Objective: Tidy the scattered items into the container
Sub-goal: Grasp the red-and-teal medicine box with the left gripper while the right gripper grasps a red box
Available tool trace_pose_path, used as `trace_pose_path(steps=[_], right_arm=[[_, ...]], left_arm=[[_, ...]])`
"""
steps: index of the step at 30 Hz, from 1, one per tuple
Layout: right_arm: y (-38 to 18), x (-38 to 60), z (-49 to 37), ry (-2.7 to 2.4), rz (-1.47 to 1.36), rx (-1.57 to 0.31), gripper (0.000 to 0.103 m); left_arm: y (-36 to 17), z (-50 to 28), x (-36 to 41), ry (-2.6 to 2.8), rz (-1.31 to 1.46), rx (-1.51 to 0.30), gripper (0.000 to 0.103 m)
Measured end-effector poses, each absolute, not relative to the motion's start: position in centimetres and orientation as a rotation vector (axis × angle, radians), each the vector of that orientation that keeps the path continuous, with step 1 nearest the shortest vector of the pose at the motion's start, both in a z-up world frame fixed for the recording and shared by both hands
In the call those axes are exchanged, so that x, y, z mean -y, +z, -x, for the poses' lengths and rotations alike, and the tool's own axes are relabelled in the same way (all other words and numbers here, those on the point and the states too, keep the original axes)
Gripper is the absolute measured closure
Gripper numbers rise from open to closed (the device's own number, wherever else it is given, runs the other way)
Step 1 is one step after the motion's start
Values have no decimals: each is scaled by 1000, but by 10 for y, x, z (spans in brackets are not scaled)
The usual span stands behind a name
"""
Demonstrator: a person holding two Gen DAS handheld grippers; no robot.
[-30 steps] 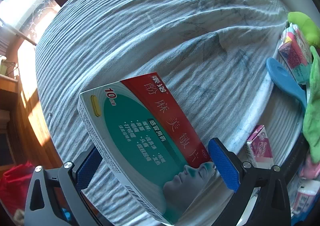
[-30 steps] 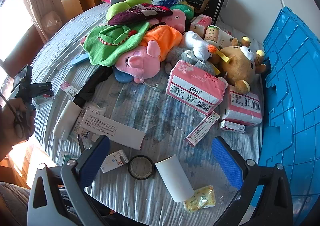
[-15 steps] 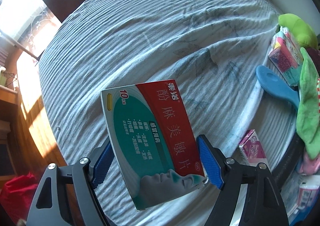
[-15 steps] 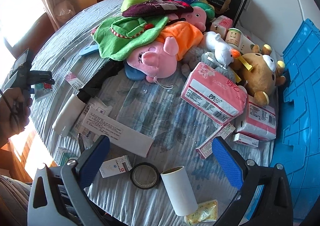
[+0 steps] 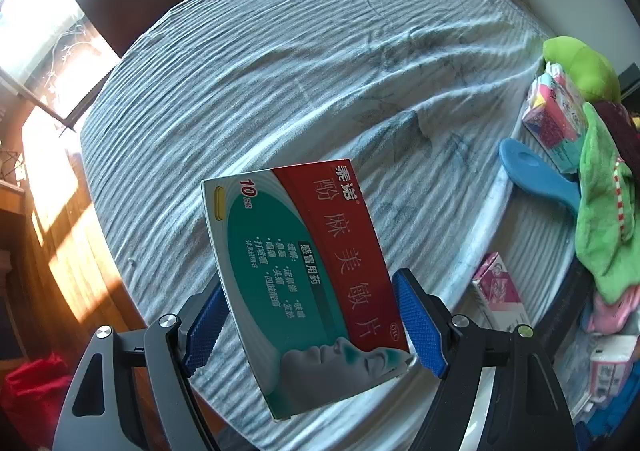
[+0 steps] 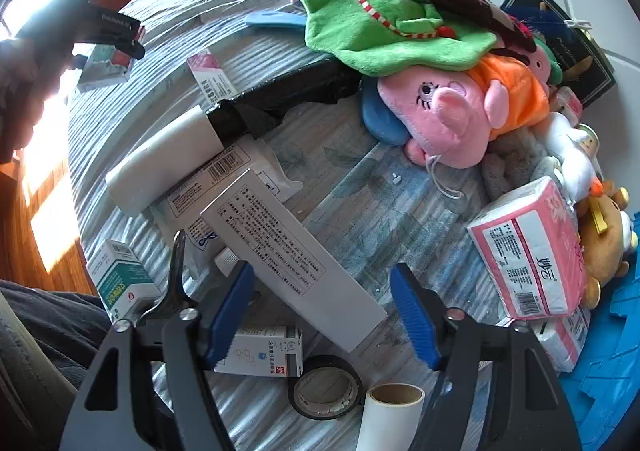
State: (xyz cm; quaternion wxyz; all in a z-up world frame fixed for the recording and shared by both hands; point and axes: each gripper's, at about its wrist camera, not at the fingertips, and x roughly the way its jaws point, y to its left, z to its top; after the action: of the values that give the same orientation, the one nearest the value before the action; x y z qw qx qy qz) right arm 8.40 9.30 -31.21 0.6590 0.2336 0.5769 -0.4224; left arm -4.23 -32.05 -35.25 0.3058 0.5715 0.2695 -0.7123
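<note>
My left gripper (image 5: 310,323) is shut on a red and teal medicine box (image 5: 304,263), held tilted a little above the grey striped cloth (image 5: 280,71). The right wrist view shows that same gripper (image 6: 116,35) at the far left, in a person's hand (image 6: 20,83). My right gripper (image 6: 320,311) hangs low over the clutter and its jaws are closing. A long white box (image 6: 288,251) lies slantwise between them. The left pad is close to it and the right pad stands apart. The blue crate (image 6: 608,351) shows at the right edge.
Plush toys (image 6: 440,111), a green cloth (image 6: 380,31) and pink tissue packs (image 6: 532,251) crowd the right side. A tape roll (image 6: 326,387), a paper roll (image 6: 390,419), small medicine boxes (image 6: 264,351), pliers (image 6: 176,275) and a white tube (image 6: 164,159) lie near my right gripper.
The left jaws closed on the medicine box and lifted it slightly. The right gripper dropped and rolled toward the long white box, and its jaws narrowed.
</note>
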Motion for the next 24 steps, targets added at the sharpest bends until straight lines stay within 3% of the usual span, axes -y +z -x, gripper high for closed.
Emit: trace_pose_path(steps=[24], right_arm=[[-333, -76, -119, -629, -370, -1397, 41]], left_arm=[[-332, 38, 327, -1930, -1467, -721, 23]])
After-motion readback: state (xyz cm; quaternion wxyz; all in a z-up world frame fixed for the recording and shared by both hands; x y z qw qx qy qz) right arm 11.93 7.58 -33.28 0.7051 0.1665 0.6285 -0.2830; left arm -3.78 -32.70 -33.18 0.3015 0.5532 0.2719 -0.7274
